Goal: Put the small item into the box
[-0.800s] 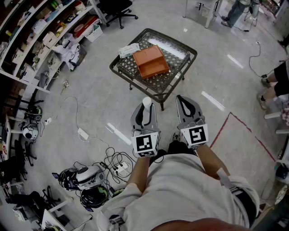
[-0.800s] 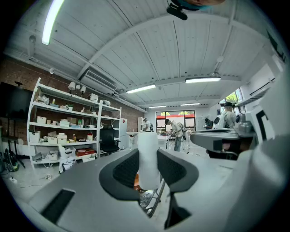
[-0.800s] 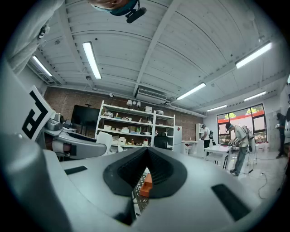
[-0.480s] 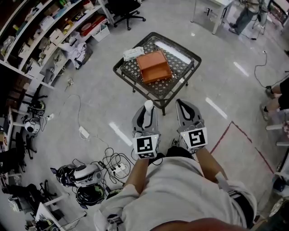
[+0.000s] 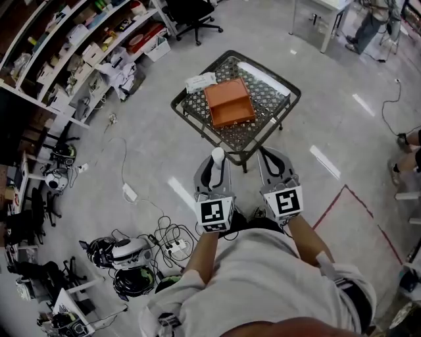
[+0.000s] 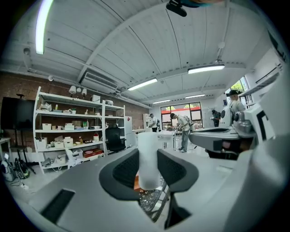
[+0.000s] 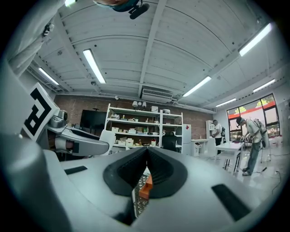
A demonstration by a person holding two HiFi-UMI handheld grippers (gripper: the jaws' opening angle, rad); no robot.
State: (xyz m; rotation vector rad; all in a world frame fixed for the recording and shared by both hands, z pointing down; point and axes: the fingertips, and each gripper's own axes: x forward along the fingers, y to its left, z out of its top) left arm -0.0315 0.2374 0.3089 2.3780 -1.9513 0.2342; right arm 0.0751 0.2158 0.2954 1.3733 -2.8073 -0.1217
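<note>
The small item is a white cylinder [image 5: 217,156], upright between the pads of my left gripper [image 5: 214,164]. In the left gripper view the cylinder [image 6: 148,158] fills the gap and both dark pads [image 6: 126,170] press on it. My right gripper [image 5: 274,158] is beside it, jaws together and empty; their tips meet in the right gripper view [image 7: 147,152]. The orange box [image 5: 229,102] lies on a black mesh table [image 5: 266,125] just ahead of both grippers. It shows under the closed jaws as an orange box [image 7: 146,186].
A white packet [image 5: 200,81] lies on the table beside the box. Shelving [image 5: 85,46] lines the left side. Cables and helmets [image 5: 131,257] lie on the floor at lower left. A red tape line [image 5: 342,197] marks the floor on the right. An office chair [image 5: 194,13] stands beyond the table.
The view has shifted: the table and box now sit slightly further right and lower in it. Both grippers hold the same pose, and the left still grips the white cylinder.
</note>
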